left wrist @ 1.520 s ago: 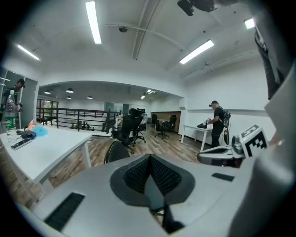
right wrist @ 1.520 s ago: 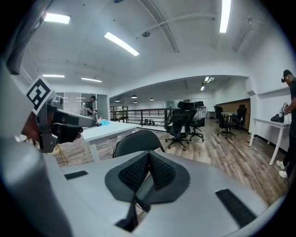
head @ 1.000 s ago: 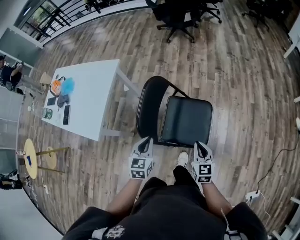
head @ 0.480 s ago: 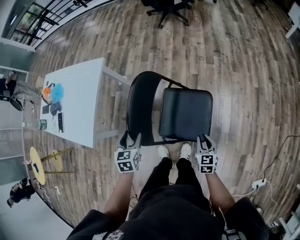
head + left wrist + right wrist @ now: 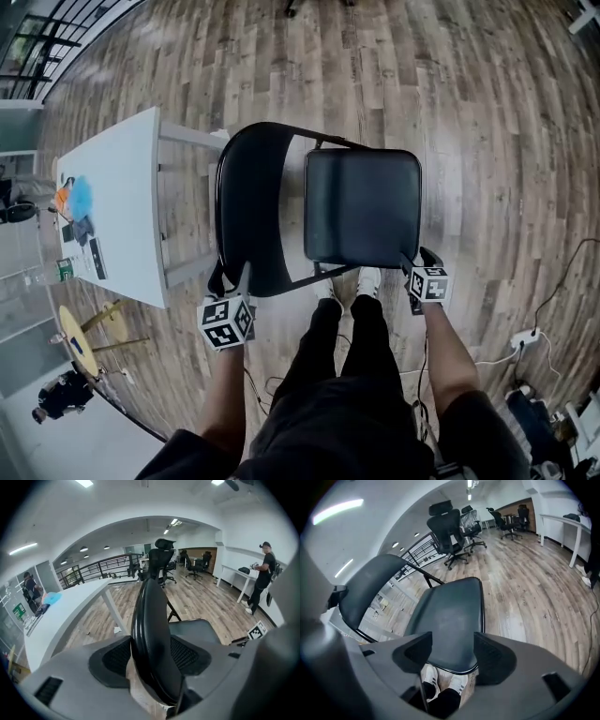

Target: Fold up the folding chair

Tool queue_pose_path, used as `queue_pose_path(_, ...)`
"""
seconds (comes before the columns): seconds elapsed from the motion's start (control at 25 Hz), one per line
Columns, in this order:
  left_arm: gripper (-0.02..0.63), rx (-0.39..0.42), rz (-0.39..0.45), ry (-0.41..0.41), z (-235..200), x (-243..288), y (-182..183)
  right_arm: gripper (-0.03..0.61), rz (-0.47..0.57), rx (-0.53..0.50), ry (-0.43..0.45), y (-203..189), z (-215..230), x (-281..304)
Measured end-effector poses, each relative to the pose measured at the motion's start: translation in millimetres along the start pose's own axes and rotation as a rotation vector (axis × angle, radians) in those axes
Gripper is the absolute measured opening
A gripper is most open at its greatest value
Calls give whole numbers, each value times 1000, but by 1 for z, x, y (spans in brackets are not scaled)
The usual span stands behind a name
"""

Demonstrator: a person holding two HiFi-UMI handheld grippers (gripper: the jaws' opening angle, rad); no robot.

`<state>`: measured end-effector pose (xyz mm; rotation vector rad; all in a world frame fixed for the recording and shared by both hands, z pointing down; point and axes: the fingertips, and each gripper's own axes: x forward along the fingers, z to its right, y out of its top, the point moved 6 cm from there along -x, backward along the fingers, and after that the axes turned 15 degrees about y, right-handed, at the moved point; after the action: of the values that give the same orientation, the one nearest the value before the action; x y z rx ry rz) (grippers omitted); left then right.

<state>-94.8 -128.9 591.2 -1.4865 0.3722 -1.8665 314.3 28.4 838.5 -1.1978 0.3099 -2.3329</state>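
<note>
Left gripper (image 5: 232, 281): jaws pinching folding chair (image 5: 361, 211) backrest (image 5: 150, 634) rim
Right gripper (image 5: 413, 267): jaws spread at seat (image 5: 450, 616) front edge

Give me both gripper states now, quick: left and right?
Left gripper: closed on the chair backrest.
Right gripper: open, the seat edge sits between its jaws, unclamped.

No word, brand or number can be read anywhere, the folding chair (image 5: 361, 206) included. The cubes on the left claw (image 5: 232, 279) and right claw (image 5: 417, 265) carry only black-and-white square marker patterns, no letters. A green sign (image 5: 18, 610) at nine o'clock in the left gripper view and the small things (image 5: 80, 220) on the white table (image 5: 122, 183) are too small to read.
</note>
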Motion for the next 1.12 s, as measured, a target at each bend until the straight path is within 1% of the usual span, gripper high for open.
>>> queue_pose_path(0.16,255,-7,-18,-7,4,22,-5,272,-18,64,-10,-9,43,27)
queue_pose_path(0.24,255,-20,-18,-23,7,30,-5,287,-34,80,10,-15,58,39)
queue_pose_path(0.32,255,-63,-28,-51,10,37,-7,312,-52,105,41,-24,73,50)
queue_pose_path(0.4,255,-118,-44,-90,11,45,-9,345,-65,153,77,-35,88,60)
queue_pose_path(0.52,256,-136,-47,-133,13,54,-10,355,-96,243,166,-56,107,76)
queue_pose_path(0.64,256,-142,-43,-161,15,60,-10,358,-86,334,304,-65,113,90)
queue_pose_path(0.72,255,-141,-26,-172,17,64,-12,365,-68,368,389,-67,114,99)
queue_pose_path(0.8,253,-131,-8,-179,18,67,-13,365,-59,379,454,-69,115,107)
queue_pose_path(0.88,243,-118,1,-183,20,67,-11,367,-66,374,488,-69,114,113)
queue_pose_path(1.0,232,-110,0,-195,23,66,-7,373,-68,371,496,-67,114,117)
queue_pose_path(1.12,210,-117,-10,-235,23,66,-10,373,-67,373,488,-68,115,118)
